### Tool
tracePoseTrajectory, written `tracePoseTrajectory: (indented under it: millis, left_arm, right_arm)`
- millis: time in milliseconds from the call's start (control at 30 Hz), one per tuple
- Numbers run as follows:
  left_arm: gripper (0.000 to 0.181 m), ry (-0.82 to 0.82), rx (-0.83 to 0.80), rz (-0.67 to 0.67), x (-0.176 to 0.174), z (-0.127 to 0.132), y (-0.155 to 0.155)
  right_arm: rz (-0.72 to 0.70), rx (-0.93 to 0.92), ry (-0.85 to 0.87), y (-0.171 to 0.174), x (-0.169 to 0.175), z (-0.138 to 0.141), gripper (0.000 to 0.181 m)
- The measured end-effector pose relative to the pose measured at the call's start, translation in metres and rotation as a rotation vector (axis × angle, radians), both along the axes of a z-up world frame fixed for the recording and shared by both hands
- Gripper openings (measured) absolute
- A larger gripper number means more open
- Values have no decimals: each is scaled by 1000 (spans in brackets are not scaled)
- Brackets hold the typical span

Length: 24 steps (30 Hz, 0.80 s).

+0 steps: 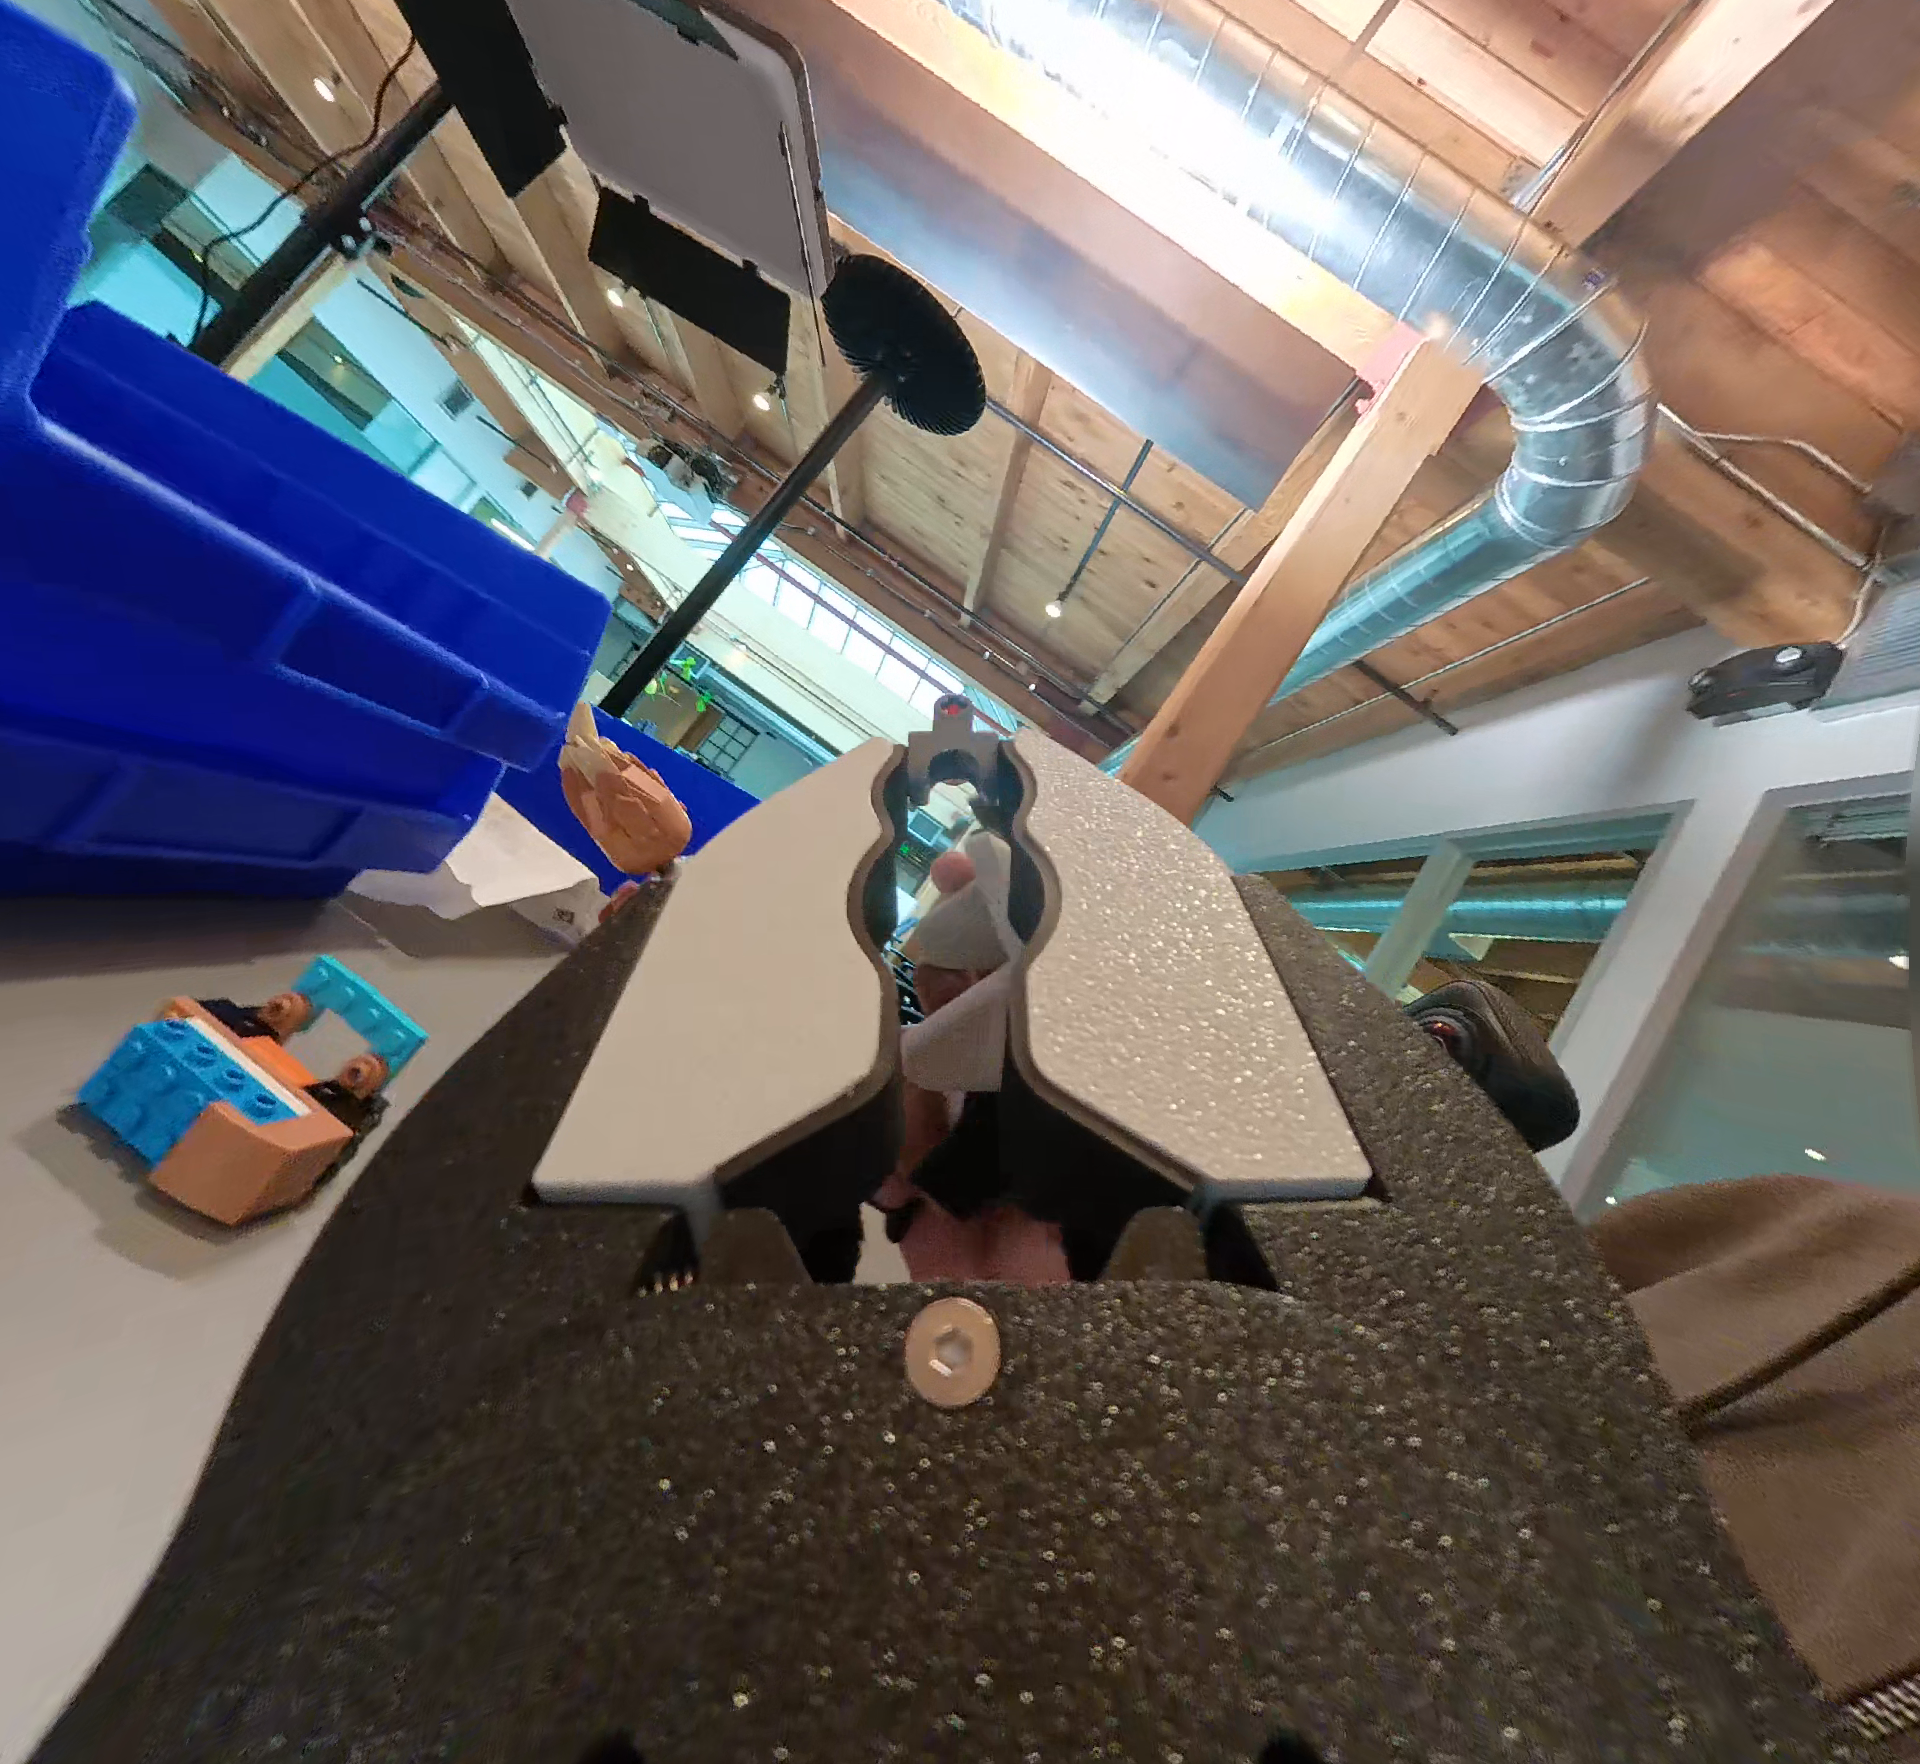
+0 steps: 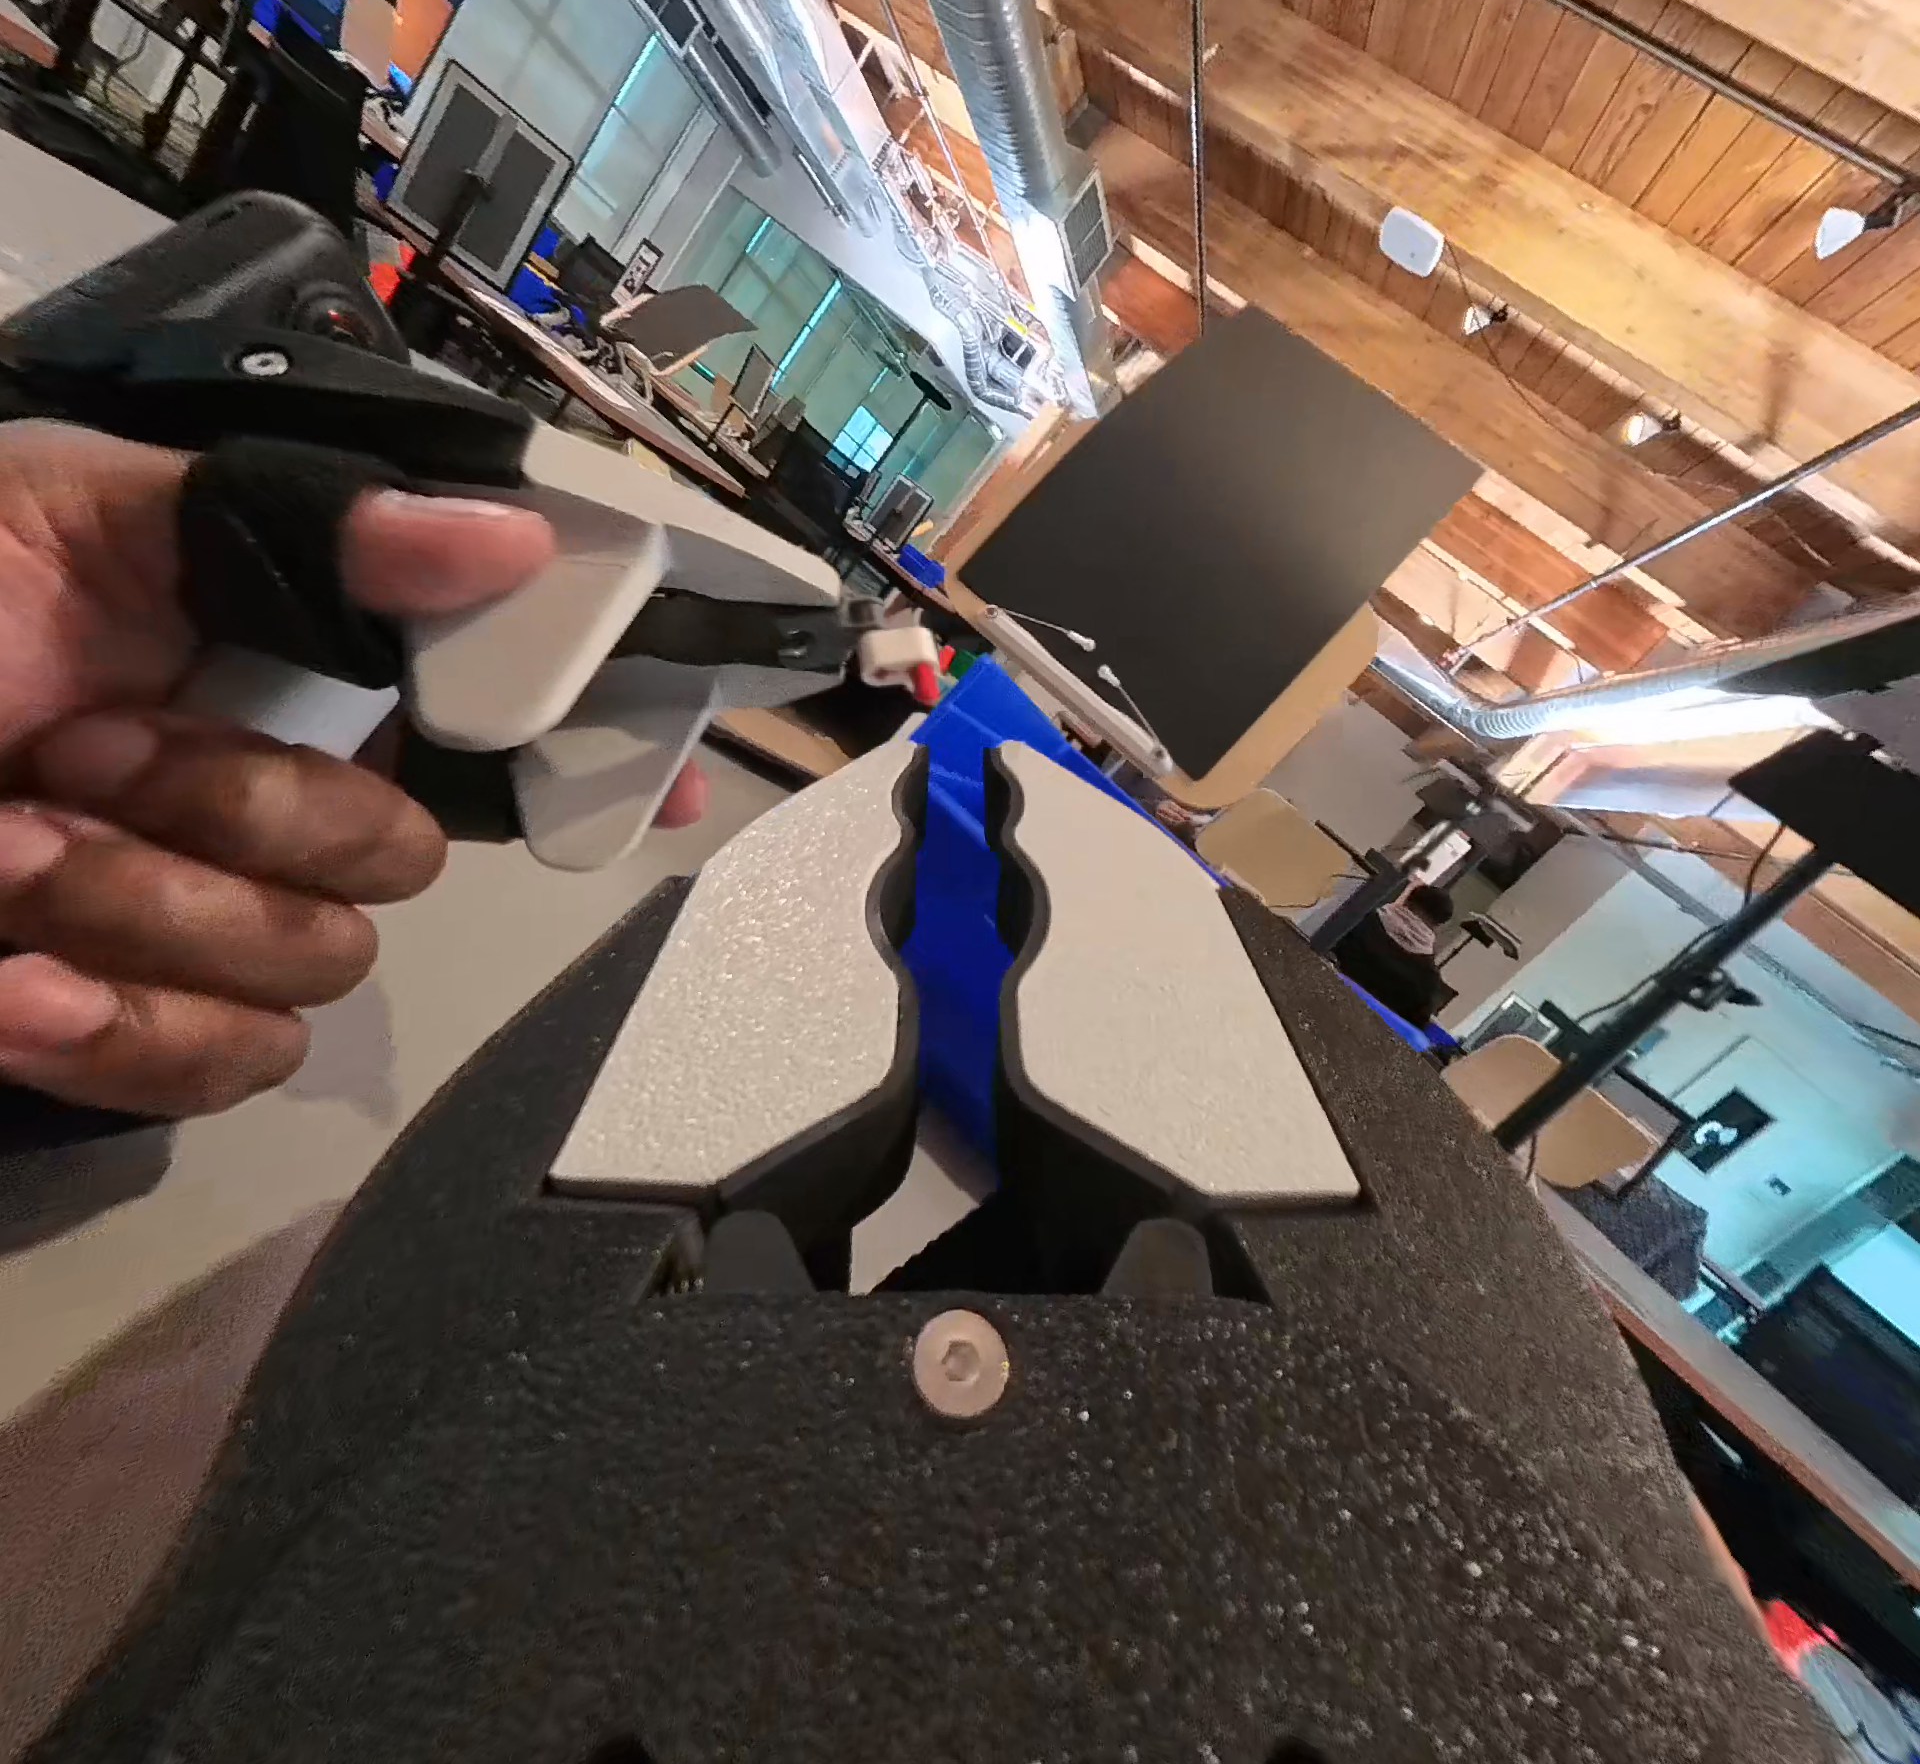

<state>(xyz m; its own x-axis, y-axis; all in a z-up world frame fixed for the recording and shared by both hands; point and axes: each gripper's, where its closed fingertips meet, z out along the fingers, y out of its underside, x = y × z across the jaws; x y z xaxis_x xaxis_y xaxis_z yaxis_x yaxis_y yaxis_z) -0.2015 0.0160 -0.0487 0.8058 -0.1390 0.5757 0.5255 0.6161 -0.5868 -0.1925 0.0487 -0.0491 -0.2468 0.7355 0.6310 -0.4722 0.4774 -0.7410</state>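
My left gripper [image 1: 951, 764] points up and is shut on a small grey toy connector piece [image 1: 948, 738] with a red dot, pinched at the fingertips. In the right wrist view the left gripper [image 2: 847, 623] shows at the upper left, held by a person's hand [image 2: 177, 779]. There the piece [image 2: 891, 652] sticks out of its tips as grey and white parts with a red pin. My right gripper [image 2: 956, 764] sits just below and right of it. Its jaws stand a narrow gap apart with nothing between them. A blue and orange brick build [image 1: 234, 1096] lies on the grey table [image 1: 125, 1351] to the left.
Stacked blue bins [image 1: 239, 592] stand at the left on the table, and one blue bin [image 2: 961, 883] shows ahead of the right gripper. An orange toy figure part [image 1: 623, 815] and white paper [image 1: 509, 867] lie by the bins. A brown sleeve [image 1: 1787, 1351] is at the right. My hands' fingertips stand some 4 cm from each other.
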Motion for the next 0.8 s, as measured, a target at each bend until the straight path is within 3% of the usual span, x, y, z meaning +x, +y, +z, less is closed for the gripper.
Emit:
tracePoseTrajectory:
  millis: [200, 800]
  left_arm:
    - [16, 27, -11, -2, 10, -1, -6]
    - [16, 252, -268, 202, 29, -6, 8]
  right_arm:
    - [-26, 62, 29, -16, -1, -6, 10]
    - [-88, 123, 48, -12, 2, -16, 11]
